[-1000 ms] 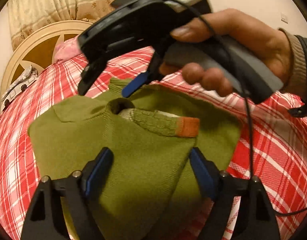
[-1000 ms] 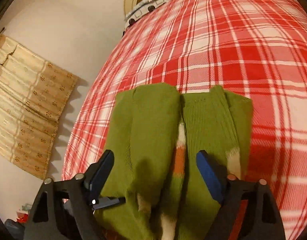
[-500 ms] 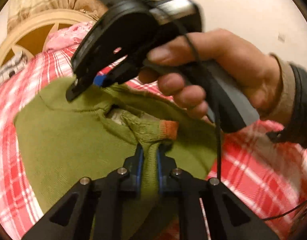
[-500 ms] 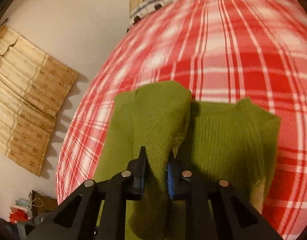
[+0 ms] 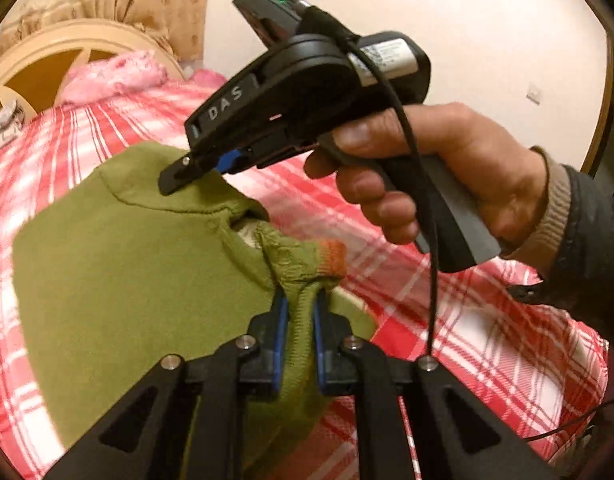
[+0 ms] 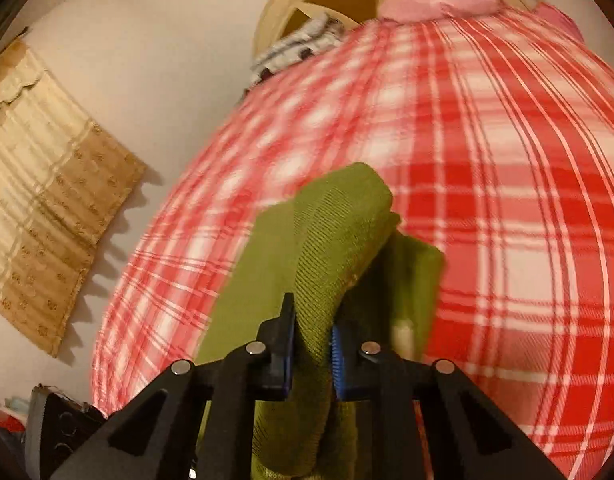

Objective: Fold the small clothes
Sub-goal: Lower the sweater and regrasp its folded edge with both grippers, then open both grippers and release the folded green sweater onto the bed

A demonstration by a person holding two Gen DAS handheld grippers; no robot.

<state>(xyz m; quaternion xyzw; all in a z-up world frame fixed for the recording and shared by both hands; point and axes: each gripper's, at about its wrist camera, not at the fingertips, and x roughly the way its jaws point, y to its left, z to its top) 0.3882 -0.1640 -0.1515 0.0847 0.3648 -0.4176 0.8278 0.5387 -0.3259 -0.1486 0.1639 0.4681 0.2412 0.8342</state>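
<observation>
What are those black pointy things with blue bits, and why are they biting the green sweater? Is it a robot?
No robot here: a person holds a squeeze-handle tool in each hand, like big tongs with two fingers. A small camera sits on each tool and looks along its fingers, so each picture is one tool's view.

One picture comes from the left gripper. It also shows the person's hand holding the right gripper.

The other picture comes from the right gripper.

On the bed lies a red checked sheet, and on it a small green sweater with an orange cuff. Both tools are pinched shut on folds of the sweater, ready to fold it.
</observation>
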